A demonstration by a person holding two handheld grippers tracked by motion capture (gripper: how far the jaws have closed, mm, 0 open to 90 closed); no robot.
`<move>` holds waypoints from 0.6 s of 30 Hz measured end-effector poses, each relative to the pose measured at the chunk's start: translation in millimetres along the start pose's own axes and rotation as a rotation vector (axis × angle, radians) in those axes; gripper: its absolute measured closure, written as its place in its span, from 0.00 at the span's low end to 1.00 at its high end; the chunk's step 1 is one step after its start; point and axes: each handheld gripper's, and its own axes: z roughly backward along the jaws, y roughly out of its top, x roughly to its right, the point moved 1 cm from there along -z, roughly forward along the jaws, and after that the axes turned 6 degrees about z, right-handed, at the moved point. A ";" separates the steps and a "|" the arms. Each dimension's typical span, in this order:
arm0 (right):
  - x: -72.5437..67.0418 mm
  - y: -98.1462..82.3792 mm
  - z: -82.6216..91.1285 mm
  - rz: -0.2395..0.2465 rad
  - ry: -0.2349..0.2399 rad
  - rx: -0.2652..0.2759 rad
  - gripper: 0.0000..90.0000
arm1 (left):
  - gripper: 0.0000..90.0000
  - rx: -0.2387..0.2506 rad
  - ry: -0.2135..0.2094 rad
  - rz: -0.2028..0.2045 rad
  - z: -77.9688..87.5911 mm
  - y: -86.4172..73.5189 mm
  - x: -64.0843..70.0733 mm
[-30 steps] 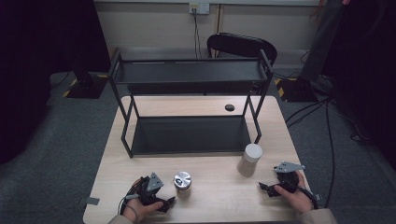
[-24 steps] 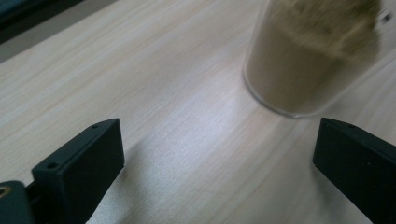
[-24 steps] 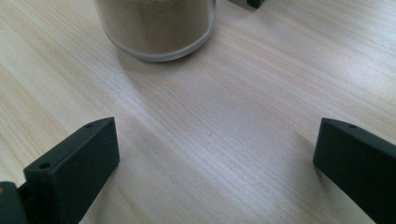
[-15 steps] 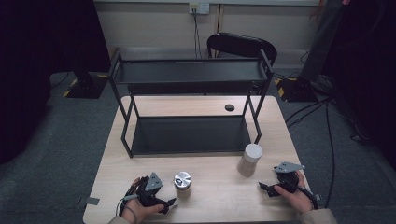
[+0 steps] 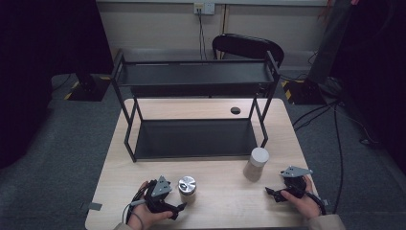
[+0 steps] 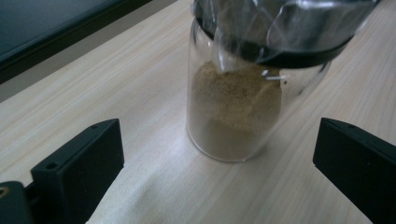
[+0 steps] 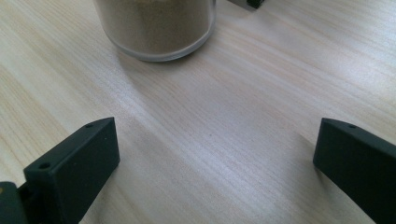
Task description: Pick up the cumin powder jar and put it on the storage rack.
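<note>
While both tongs rest low on the bench (image 5: 143, 143), I see two jars in front of me. My left tongs (image 5: 178, 208) are spread wide and hold nothing; the silver-lid jar (image 5: 187, 189) stands just beside them, and in the left gripper view it stands ahead of the jaws, not yet between them. It holds brown powder. My right tongs (image 5: 271, 192) are also spread and empty, with the white-lid jar (image 5: 255, 164) near, a little ahead and to their left. The black rack (image 5: 194, 139) stands behind, its two shelves bare.

I judge the risks like this. The left jar is very close to one jaw, so if I push forward off-centre, the jaw tip may strike the glass and tip it over. The glass is smooth and the jar narrow; a grip too near the lid could let it slip or swing. On the right, I must aim first, because the jar is not centred in my jaws.
</note>
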 end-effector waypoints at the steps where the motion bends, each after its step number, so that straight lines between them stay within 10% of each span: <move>1: 0.0 0.0 0.0 0.000 0.000 0.000 0.00 | 0.01 -0.001 -0.003 -0.005 -0.8 1.2 0.1; 18: 0.0 0.0 0.0 0.000 0.000 0.000 0.00 | 0.03 0.001 -0.019 0.009 -18.2 13.4 5.4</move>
